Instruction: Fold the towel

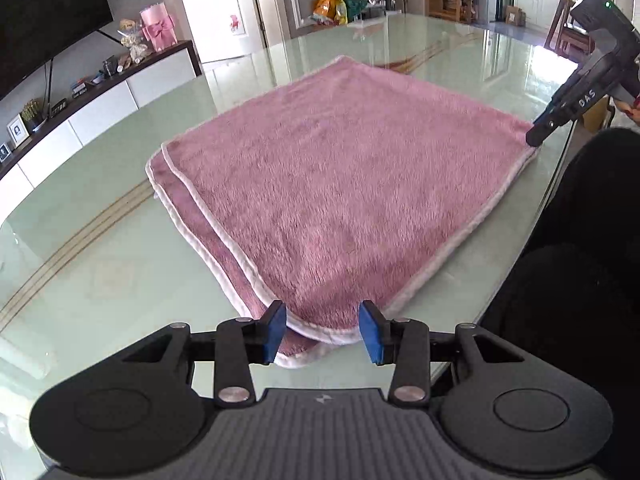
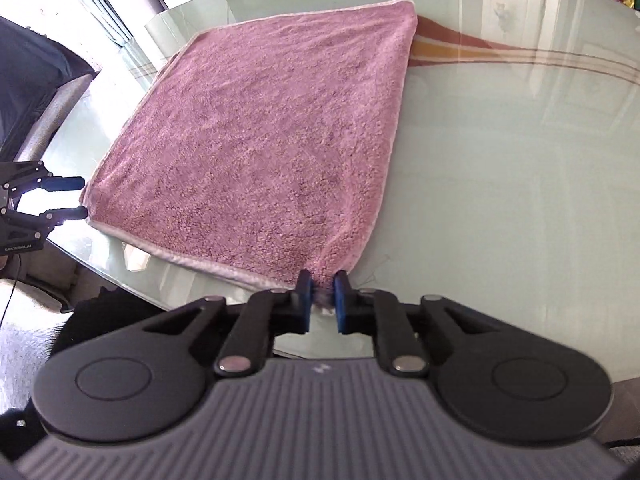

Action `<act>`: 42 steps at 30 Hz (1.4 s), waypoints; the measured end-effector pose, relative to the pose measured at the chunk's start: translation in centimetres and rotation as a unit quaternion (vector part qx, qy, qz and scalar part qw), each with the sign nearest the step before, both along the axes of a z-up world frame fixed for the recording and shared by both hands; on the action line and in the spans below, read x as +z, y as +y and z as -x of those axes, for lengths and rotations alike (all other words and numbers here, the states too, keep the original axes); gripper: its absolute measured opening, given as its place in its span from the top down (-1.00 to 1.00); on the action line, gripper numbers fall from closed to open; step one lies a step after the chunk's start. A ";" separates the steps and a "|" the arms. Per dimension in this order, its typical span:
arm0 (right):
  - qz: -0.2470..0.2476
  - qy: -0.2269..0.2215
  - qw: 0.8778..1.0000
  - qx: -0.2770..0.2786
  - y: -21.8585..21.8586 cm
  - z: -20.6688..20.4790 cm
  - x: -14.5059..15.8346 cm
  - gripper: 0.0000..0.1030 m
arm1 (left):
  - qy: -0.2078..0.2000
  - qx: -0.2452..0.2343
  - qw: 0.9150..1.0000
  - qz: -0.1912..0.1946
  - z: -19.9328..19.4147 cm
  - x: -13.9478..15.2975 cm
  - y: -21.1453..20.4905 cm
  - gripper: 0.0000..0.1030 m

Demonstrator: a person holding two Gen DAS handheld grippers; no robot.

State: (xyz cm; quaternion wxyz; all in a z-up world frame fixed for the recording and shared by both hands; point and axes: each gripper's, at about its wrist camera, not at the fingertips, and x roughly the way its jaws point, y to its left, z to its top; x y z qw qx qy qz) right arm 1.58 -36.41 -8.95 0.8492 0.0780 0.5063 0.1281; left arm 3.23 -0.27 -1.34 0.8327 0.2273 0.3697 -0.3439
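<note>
Glass covers the pale green tabletop point(image 1: 100, 272) of a living room, with a dark television and a low white sideboard point(image 1: 92, 116) along the left wall. On the tabletop lies a pink towel point(image 1: 340, 192), folded once into a near-square of two layers, its white-trimmed edges slightly offset at the left side. No long axis stands out; in the left wrist view the towel sits like a diamond, one corner pointing at the camera and the opposite corner toward the tabletop's far side. It rests close to the near edge of the tabletop, where the person stands.

At the near left corner of the towel, the left gripper point(image 1: 323, 330) stands with its blue pads point(image 1: 276, 334) moderately apart, one on either side of the corner; it appears not to grip the cloth. At the right, the right gripper point(image 2: 321, 302) has its pads nearly together and pinches the other near corner of the towel point(image 2: 260, 140), a tuft of pink pile bunched between them. That corner lies just beside the tabletop's near edge point(image 2: 168, 292).
</note>
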 end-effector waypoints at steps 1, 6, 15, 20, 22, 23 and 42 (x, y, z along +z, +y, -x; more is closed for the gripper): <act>-0.003 -0.001 1.000 0.002 0.0 -0.1 0.3 0.83 | 0.000 -0.002 1.000 0.002 -0.2 0.1 0.0 0.10; -0.022 -0.018 1.000 0.008 -0.1 -1.2 2.2 0.84 | 0.008 -0.015 1.000 -0.004 -1.1 -0.4 -0.6 0.08; -0.041 -0.062 0.997 0.015 0.6 -5.4 5.7 0.84 | 0.026 -0.023 0.999 0.009 -2.0 -1.2 -0.5 0.08; -0.045 -0.075 0.996 0.023 2.0 -8.4 6.8 0.84 | 0.036 -0.028 0.999 0.016 -2.5 -1.6 -0.5 0.03; -0.047 -0.078 0.995 0.026 2.8 -9.9 7.0 0.84 | 0.040 -0.030 0.999 0.019 -2.7 -1.8 -0.5 0.00; -0.049 -0.080 0.995 0.028 3.2 -10.6 7.2 0.84 | 0.043 -0.031 0.998 0.020 -2.8 -1.9 -0.5 -0.01; -0.050 -0.110 0.990 0.075 11.8 -23.8 9.6 0.84 | 0.093 -0.049 0.992 0.066 -4.7 -2.2 1.1 -0.15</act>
